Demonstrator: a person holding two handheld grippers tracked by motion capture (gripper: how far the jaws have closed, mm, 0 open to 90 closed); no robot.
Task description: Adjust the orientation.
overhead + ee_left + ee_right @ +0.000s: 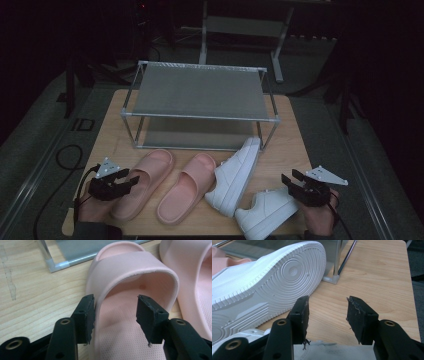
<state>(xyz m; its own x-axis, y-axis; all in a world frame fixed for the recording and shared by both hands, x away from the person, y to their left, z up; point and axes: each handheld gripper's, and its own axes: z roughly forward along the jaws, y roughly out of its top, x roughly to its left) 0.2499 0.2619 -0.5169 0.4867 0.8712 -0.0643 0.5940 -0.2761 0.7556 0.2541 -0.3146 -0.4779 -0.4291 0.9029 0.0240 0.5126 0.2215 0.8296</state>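
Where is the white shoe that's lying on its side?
In the high view the tipped white shoe lies right of centre on the table, between the pink slippers and the other white shoe, its toe by the rack.

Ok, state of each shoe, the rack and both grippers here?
left slipper: flat, sole down
right slipper: flat, sole down
far sneaker: tipped on its side
near sneaker: upright
rack: shelves bare
left gripper: open, straddling slipper's side
right gripper: open, over near sneaker

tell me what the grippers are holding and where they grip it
Nothing is held. The left gripper has open jaws astride the pink slipper's side wall; the right gripper is open above a white sneaker.
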